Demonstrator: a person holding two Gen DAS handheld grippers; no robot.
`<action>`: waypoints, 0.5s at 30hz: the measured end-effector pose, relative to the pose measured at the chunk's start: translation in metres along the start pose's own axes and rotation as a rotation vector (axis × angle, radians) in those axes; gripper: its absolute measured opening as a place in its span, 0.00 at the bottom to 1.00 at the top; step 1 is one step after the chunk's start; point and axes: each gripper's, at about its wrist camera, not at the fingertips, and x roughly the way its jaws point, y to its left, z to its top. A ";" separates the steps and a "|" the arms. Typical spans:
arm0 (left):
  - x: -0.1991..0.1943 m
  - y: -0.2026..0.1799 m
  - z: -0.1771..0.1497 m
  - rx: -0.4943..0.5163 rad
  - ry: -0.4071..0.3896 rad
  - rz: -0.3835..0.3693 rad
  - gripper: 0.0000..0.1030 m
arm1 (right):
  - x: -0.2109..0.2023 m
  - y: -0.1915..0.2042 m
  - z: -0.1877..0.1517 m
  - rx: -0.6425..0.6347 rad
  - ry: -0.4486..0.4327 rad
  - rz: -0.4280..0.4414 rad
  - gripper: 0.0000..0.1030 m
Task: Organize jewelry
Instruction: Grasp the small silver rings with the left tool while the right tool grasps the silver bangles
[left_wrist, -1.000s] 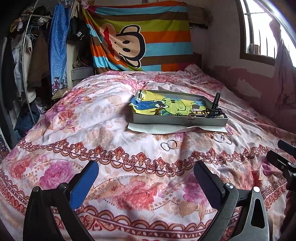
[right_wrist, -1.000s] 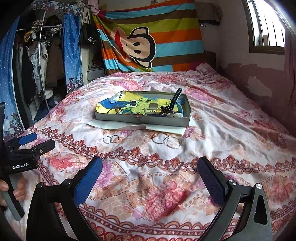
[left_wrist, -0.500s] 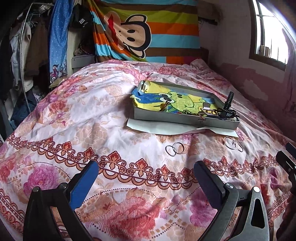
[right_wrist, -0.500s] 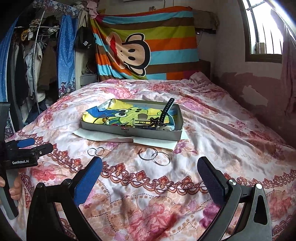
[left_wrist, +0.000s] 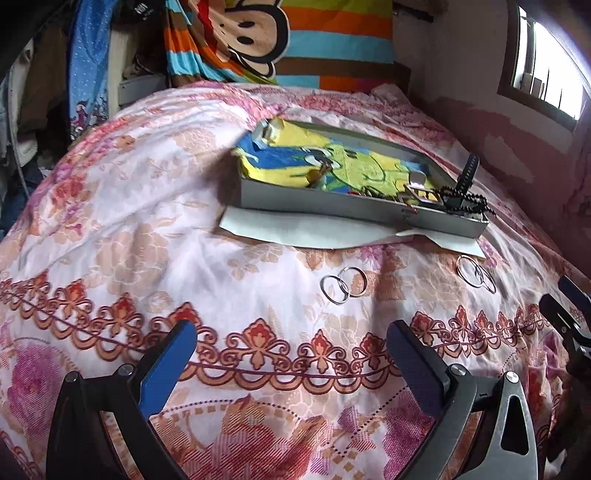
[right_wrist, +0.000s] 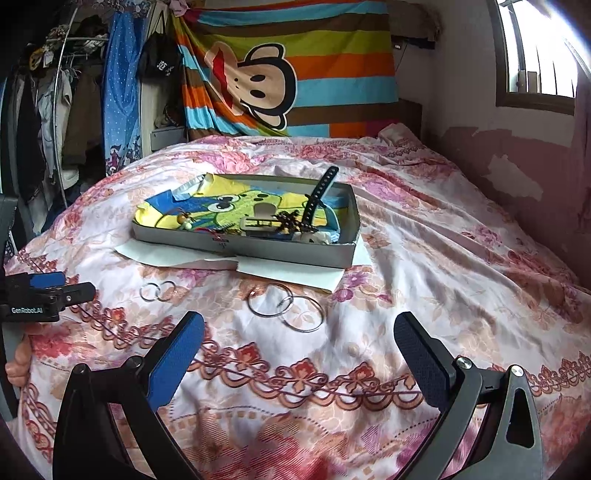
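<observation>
Both grippers are wide open with nothing in them: left gripper (left_wrist: 291, 350) and right gripper (right_wrist: 299, 339) hover low over the bed (right_wrist: 461, 258), on the near side of the tray (right_wrist: 280, 249).

Loose stuff to sort: two small rings (left_wrist: 341, 284) overlapping on the quilt just in front of the tray, and two big hoops (right_wrist: 286, 306) next to them, also in front of the tray, more toward its right end. The tray already has beads, a strap and other bits piled at its right end.

My guess is the next step is picking up a ring or hoop. The rings are thin wire lying flat on soft fabric, so come straight down, straddle one rim only, and pinch gently; otherwise you'll grab quilt too. Since each pair overlaps, take the top one first so the other doesn't drag along.
</observation>
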 end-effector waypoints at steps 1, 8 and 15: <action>0.005 -0.002 0.002 0.005 0.014 -0.017 1.00 | 0.004 -0.002 0.000 0.000 0.007 -0.003 0.98; 0.025 -0.017 0.014 0.054 0.030 -0.080 1.00 | 0.050 -0.026 -0.002 0.076 0.094 0.054 0.98; 0.052 -0.042 0.024 0.177 0.051 -0.090 0.78 | 0.083 -0.025 -0.002 0.062 0.156 0.133 0.97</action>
